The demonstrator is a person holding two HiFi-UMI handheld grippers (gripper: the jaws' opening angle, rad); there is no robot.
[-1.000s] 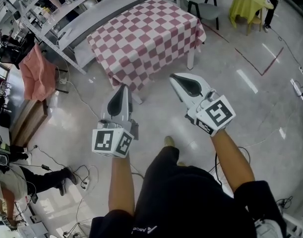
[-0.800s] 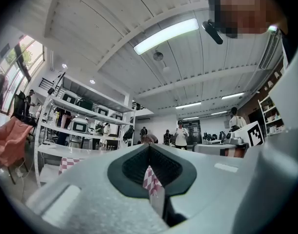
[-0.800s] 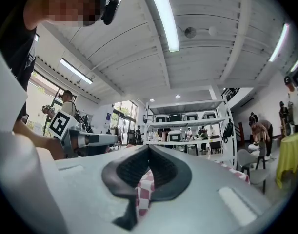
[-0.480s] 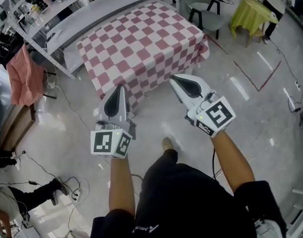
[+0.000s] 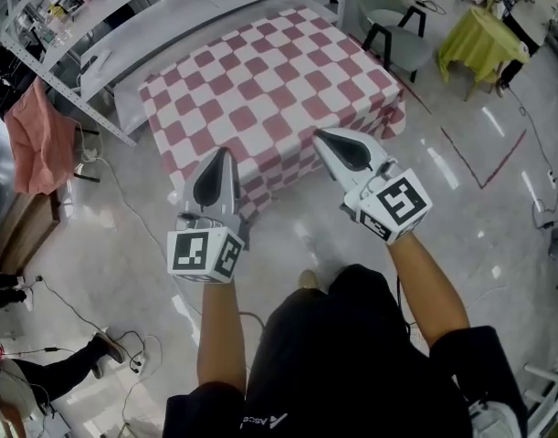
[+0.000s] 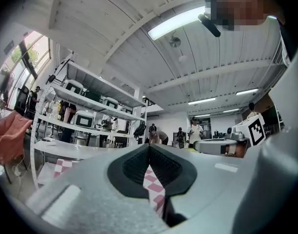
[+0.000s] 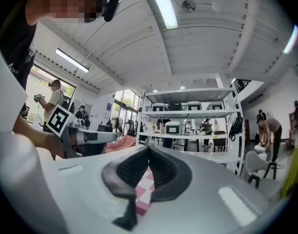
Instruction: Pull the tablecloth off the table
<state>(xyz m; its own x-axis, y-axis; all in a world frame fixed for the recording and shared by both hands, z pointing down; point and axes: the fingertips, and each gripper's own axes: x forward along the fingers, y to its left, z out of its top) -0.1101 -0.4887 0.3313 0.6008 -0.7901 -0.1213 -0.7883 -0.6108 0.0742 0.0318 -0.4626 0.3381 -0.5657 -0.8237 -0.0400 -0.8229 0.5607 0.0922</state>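
Note:
A red-and-white checked tablecloth [image 5: 269, 89] covers a table and hangs over its sides. In the head view my left gripper [image 5: 222, 153] is shut, its tip over the cloth's near edge with nothing between the jaws. My right gripper [image 5: 320, 135] is shut too, its tip over the near right part of the cloth. In the left gripper view the shut left gripper [image 6: 149, 145] shows a strip of checked tablecloth [image 6: 152, 183] behind its pads. The right gripper view shows the same: the right gripper [image 7: 149, 147] is shut and the tablecloth [image 7: 145, 186] lies beyond it.
Metal shelving [image 5: 123, 16] runs along the table's far left side. A pink cloth [image 5: 41, 140] hangs at the left. A grey chair [image 5: 393, 39] and a small yellow-green covered table [image 5: 484, 44] stand at the back right. Cables [image 5: 123, 354] lie on the floor at the lower left.
The table has come closer in the head view, and both gripper tips now overlap the cloth's near edge. Both grippers have stayed shut.

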